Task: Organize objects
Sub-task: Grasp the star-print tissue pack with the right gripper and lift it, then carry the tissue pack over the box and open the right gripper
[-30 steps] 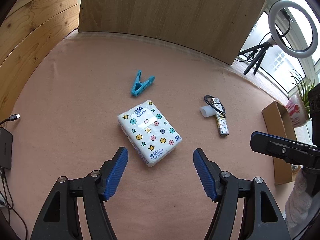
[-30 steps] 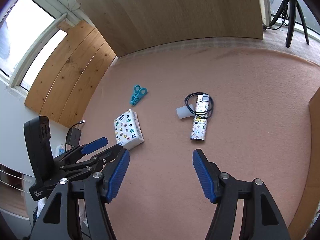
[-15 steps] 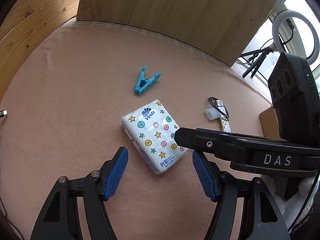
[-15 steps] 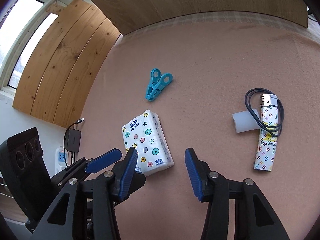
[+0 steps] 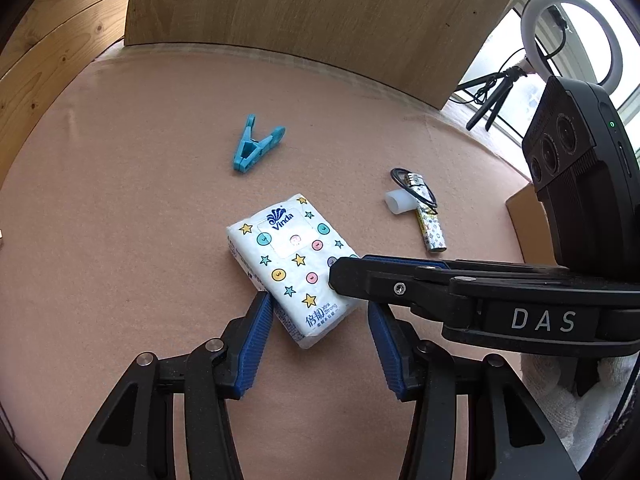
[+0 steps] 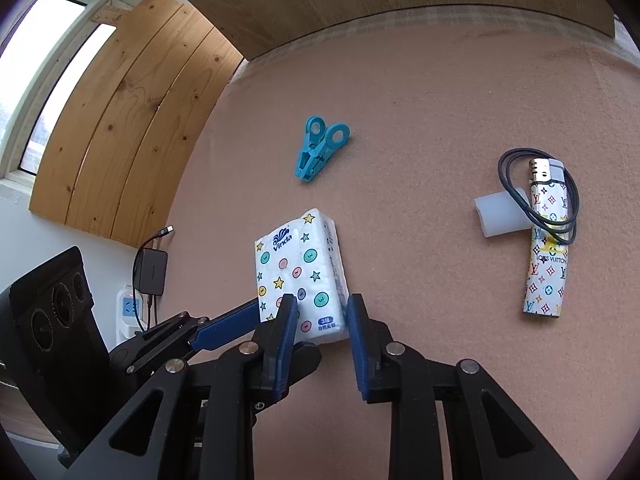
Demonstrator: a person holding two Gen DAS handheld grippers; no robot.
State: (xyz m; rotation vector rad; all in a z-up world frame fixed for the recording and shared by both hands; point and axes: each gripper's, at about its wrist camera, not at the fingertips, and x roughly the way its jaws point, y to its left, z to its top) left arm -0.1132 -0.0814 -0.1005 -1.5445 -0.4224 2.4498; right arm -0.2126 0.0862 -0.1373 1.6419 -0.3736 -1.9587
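Note:
A white Vinda tissue pack (image 5: 286, 258) with stars and dots lies on the pink mat; it also shows in the right wrist view (image 6: 300, 276). My left gripper (image 5: 320, 318) is open, its blue pads straddling the pack's near end. My right gripper (image 6: 322, 314) reaches in from the right, jaws narrowed around the pack's near corner; contact is unclear. A blue clip (image 5: 256, 146) lies beyond the pack. A patterned lighter (image 6: 546, 248), a black cord loop (image 6: 536, 196) and a white tube (image 6: 500, 214) lie to the right.
A wooden board (image 5: 320, 12) stands at the mat's far edge. A cardboard box (image 5: 528, 224) sits at the right. A ring light on a tripod (image 5: 572, 40) stands at the far right. A charger and power strip (image 6: 150, 268) lie off the mat's left.
Both grippers have moved in onto the tissue pack. The right gripper's jaws have narrowed around its corner. The left gripper has come forward to straddle its near end.

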